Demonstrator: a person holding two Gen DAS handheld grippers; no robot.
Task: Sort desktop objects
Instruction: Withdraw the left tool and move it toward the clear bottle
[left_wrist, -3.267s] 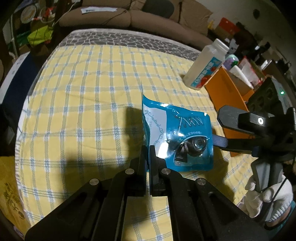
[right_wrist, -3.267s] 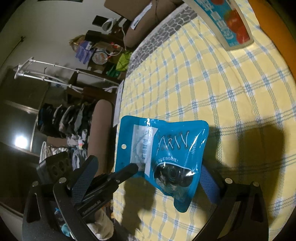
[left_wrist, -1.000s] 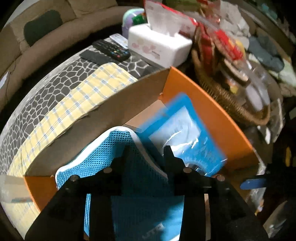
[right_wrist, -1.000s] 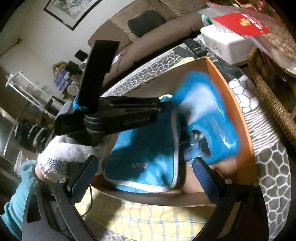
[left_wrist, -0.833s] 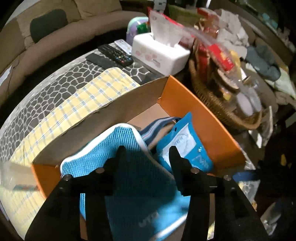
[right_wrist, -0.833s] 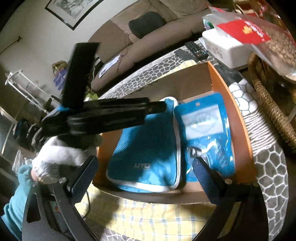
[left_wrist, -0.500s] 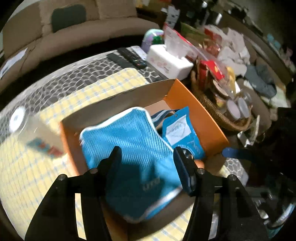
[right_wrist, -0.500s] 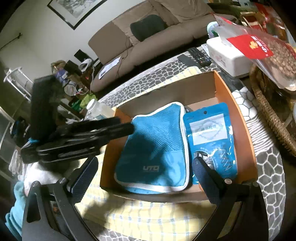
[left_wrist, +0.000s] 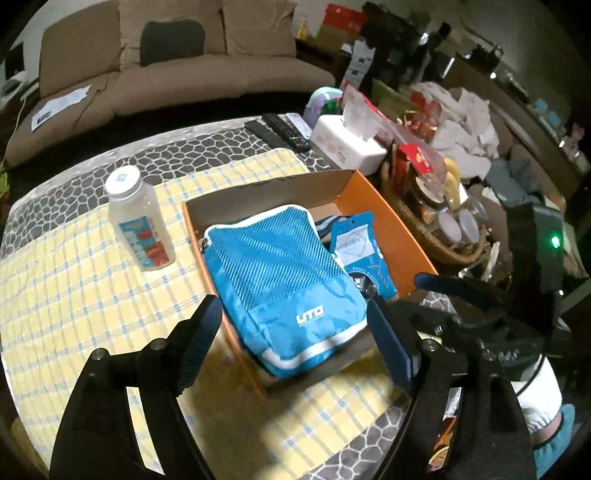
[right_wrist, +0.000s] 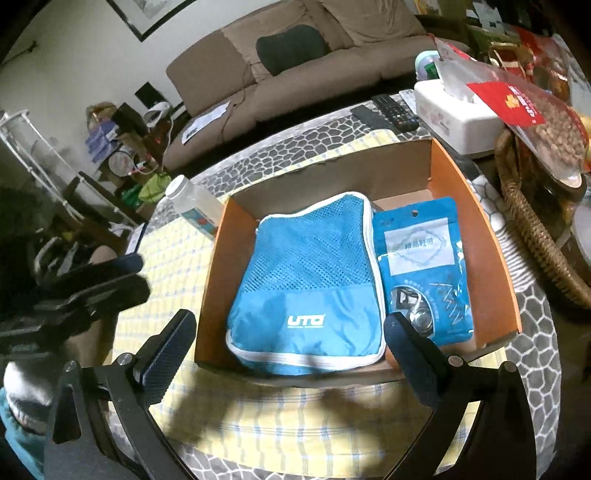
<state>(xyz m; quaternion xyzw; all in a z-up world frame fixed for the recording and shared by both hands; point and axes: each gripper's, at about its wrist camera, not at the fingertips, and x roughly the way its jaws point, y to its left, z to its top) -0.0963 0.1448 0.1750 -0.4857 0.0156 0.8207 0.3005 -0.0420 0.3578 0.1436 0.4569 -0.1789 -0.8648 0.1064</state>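
An orange cardboard box (right_wrist: 480, 214) (left_wrist: 402, 236) stands on the yellow checked cloth. In it lie a blue mesh UTO pouch (right_wrist: 306, 280) (left_wrist: 280, 266) and, to its right, a blue foil packet (right_wrist: 424, 266) (left_wrist: 360, 251). A clear plastic bottle with a white cap (left_wrist: 138, 218) (right_wrist: 195, 206) stands upright left of the box. My left gripper (left_wrist: 295, 332) is open and empty above the box's near edge. My right gripper (right_wrist: 288, 343) is open and empty, also in front of the box.
A white tissue box (left_wrist: 347, 144), remote controls (left_wrist: 282, 133) and a wicker basket of snacks (right_wrist: 532, 206) crowd the table's far right. A brown sofa (left_wrist: 166, 74) stands behind. The grey pebble-pattern table edge (right_wrist: 532, 369) runs close to the box's right side.
My left gripper carried the blue packet from the cloth to the box, let it go beside the pouch, opened wide and drew back. The right gripper also pulled back from the box.
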